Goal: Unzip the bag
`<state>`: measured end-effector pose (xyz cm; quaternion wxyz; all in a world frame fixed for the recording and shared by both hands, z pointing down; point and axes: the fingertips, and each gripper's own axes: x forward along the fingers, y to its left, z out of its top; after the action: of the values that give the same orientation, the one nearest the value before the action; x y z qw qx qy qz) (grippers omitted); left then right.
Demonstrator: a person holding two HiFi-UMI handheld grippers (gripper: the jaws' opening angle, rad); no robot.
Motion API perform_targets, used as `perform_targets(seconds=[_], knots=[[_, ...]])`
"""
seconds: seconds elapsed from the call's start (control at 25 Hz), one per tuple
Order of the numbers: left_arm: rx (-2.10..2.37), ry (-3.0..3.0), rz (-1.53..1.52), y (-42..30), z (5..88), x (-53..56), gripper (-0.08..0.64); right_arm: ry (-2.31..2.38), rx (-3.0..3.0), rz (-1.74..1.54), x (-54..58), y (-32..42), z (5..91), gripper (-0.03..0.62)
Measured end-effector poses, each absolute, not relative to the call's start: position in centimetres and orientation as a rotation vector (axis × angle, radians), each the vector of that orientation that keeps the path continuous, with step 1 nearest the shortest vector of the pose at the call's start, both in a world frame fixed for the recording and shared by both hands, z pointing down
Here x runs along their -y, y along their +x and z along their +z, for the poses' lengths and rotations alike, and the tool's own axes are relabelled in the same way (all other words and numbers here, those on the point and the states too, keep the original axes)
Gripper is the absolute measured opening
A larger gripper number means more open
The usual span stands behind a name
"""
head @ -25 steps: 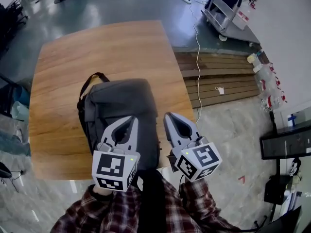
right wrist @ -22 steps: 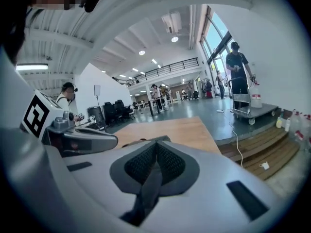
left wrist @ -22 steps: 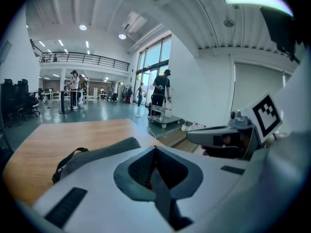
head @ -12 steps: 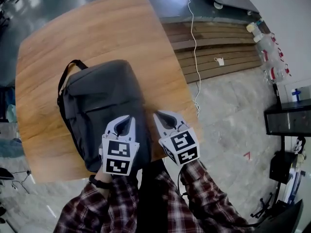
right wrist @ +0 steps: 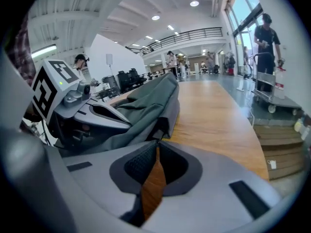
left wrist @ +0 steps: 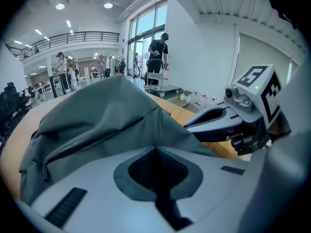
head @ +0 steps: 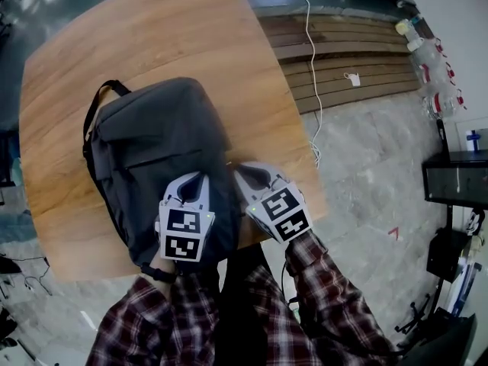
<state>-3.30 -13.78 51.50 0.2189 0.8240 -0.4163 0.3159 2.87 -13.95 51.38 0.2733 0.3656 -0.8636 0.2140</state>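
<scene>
A grey backpack (head: 152, 151) lies flat on the wooden table (head: 152, 36), its black handle at the far end. My left gripper (head: 195, 178) is over the bag's near end, jaws shut with nothing between them. In the left gripper view the bag's fabric (left wrist: 107, 110) rises just beyond the jaw tips (left wrist: 155, 148). My right gripper (head: 241, 170) is beside the bag's near right edge over the table, jaws shut and empty. In the right gripper view the bag (right wrist: 146, 106) lies just left of the jaw tips (right wrist: 158, 142). No zipper pull is visible.
The table's near edge (head: 259, 239) runs just under both grippers. To the right on the floor are a wooden platform (head: 343, 59), a white cable (head: 313, 67), bottles (head: 427, 59) and a black cabinet (head: 457, 178). People and a cart (right wrist: 269, 98) are far off.
Both grippers have drawn closer together at the bag's near end. The head view has shifted, so the bag appears farther up and left. The bag itself lies as before.
</scene>
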Motion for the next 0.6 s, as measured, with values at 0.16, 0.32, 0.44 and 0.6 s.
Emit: perform_targets(seconds=[0.16,0.32,0.44,0.6], knots=[[1.14,2.282,0.853,-3.2,51.3,13.7,0.008,0.713,2.319,0.413,14.6,2.3,51.9,0.027],[1.125,2.28,0.827,-3.3,51.3,13.7,0.008,0.349,2.279,0.25,14.3,1.4,52.6,0.086],[1.117,2.279,0.813,-3.3,51.2,13.6,0.008,0.183,2.231,0.148,14.3,0.8,52.8,0.095],[1.111,2.279,0.81,-3.3,51.4,13.5,0.008,0.022,2.166,0.113,13.9,0.0,53.5,0.094]])
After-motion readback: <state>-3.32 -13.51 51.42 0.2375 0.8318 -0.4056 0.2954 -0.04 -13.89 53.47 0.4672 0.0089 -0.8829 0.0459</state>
